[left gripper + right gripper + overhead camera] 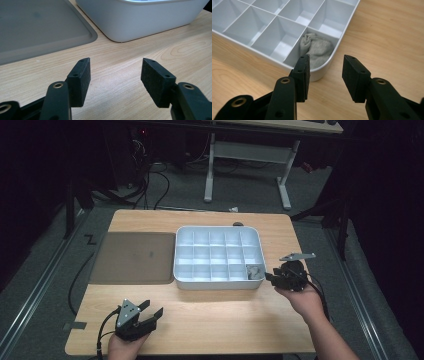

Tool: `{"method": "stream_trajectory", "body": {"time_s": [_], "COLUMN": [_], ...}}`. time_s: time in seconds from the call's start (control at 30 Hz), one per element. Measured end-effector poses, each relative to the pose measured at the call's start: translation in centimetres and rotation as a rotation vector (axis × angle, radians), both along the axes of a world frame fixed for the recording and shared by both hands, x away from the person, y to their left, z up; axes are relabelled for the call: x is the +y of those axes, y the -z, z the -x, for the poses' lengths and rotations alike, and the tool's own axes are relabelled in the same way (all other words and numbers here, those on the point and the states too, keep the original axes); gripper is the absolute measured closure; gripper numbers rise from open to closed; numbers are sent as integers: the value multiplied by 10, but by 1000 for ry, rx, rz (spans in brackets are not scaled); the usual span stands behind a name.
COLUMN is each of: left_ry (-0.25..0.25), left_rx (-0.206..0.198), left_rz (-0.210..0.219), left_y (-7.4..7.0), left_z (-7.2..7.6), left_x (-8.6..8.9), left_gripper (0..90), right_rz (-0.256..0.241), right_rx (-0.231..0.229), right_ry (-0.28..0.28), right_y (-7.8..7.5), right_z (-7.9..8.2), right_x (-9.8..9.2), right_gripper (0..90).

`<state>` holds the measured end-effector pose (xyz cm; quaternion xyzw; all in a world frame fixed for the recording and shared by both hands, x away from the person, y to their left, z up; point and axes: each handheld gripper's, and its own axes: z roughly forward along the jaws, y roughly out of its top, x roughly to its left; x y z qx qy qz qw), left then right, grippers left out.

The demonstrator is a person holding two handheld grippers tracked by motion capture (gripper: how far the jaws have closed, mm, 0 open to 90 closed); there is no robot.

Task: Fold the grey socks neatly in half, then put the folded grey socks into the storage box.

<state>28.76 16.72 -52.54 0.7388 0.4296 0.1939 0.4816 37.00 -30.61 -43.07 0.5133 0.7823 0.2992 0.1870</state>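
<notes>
At the tray's (218,282) near right corner, my right gripper (325,66) hangs released just beside the compartment holding the balled grey sock (317,50), so I should dip straight in, clearing the rim.

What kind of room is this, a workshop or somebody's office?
Probably a lab or test room, not a home. A lit wooden table stands on grey carpet in a dark room, cables trail across the floor behind it, and a white-legged desk stands farther back.
</notes>
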Motion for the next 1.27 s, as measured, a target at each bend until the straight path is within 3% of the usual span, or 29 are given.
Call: {"method": "stream_trajectory", "body": {"time_s": [0.07,0.13,0.33,0.37,0.43,0.5,0.57,0.6,0.67,0.7,0.9,1.03,1.27], "left_ry": [1,2,18,26,30,38,41,48,53,58,56,63,67], "left_rx": [-5,-8,9,16,17,12,14,18,13,8,19,25,24], "left_rz": [-1,-5,-3,-7,-9,-14,-16,-10,-9,-32,-51,-48,-52], "left_y": [-1,-1,2,3,3,3,2,0,0,1,4,6,4], "left_z": [0,0,0,1,2,4,5,7,7,9,9,10,10], "left_x": [-1,-3,-6,-7,-8,-11,-12,-16,-17,-22,-29,-29,-23], "left_gripper": [413,413,411,409,406,406,406,405,404,400,394,394,395], "right_rz": [-3,-60,-126,-136,-138,-169,-181,-218,-218,-193,-200,-214,-183], "right_rx": [-21,-37,-101,-123,-133,-168,-179,-216,-202,-230,-189,-197,-215], "right_ry": [-1,7,7,-4,-7,-6,2,42,16,9,8,18,-8], "right_y": [4,17,42,54,59,76,79,83,82,83,95,95,96], "right_z": [5,17,41,53,57,77,83,97,100,107,106,106,105], "right_x": [0,-4,-4,1,4,17,22,28,30,31,21,19,23], "right_gripper": [571,537,482,466,464,462,462,470,461,462,430,428,444]}}
